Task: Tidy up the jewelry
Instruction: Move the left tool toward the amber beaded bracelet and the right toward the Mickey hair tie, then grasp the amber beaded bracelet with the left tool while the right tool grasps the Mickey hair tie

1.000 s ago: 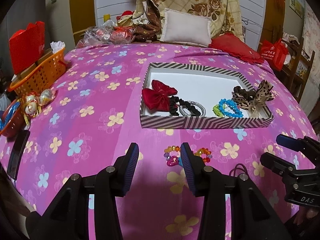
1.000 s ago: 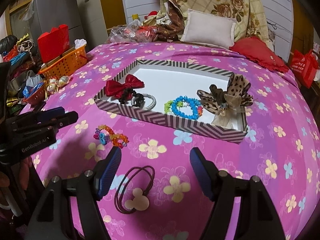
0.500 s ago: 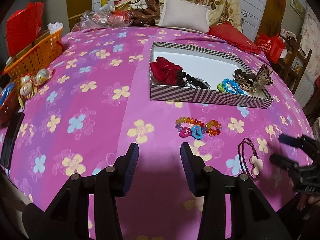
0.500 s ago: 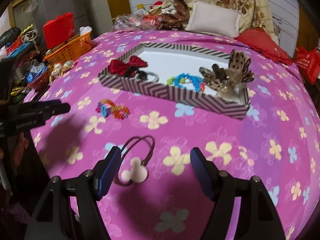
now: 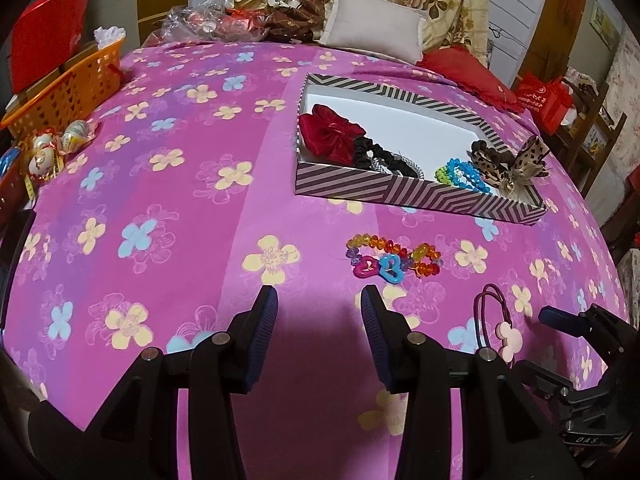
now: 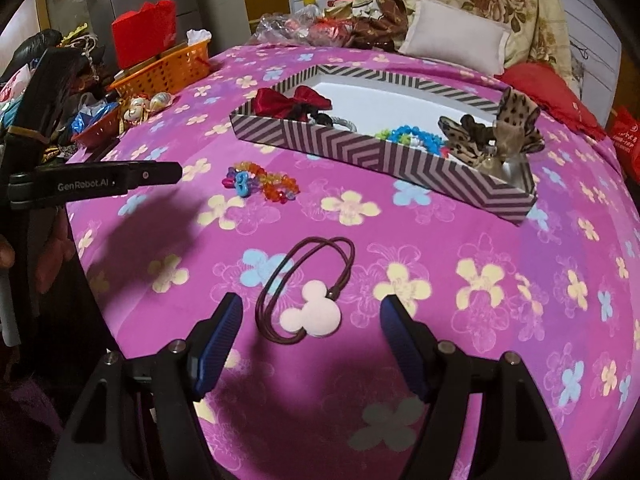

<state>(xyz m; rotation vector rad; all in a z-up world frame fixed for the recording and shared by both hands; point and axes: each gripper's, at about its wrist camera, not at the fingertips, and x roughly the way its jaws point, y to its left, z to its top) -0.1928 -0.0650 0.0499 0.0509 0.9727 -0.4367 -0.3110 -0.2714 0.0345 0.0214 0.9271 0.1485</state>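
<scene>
A striped box tray (image 5: 416,194) (image 6: 360,148) on the pink flowered bedspread holds a red bow (image 5: 330,136), a black scrunchie, blue-green beads (image 5: 460,174) and a leopard bow (image 6: 496,128). A multicoloured bead bracelet with heart charms (image 5: 394,258) (image 6: 260,182) lies in front of the tray. A dark hair tie with a pale mouse-shaped charm (image 6: 310,306) (image 5: 500,324) lies nearer. My right gripper (image 6: 310,334) is open, its fingers on either side of that hair tie. My left gripper (image 5: 318,332) is open and empty, just short of the bracelet.
An orange basket (image 5: 68,92) and small trinkets (image 5: 52,148) sit at the left edge of the bed. Pillows (image 5: 374,36) and bags are piled at the far end. A red bag (image 5: 542,94) stands off the bed's right side.
Both grippers have pulled back and lowered toward the near edge of the bed. The hair tie now lies between my right fingers. Nothing has been picked up.
</scene>
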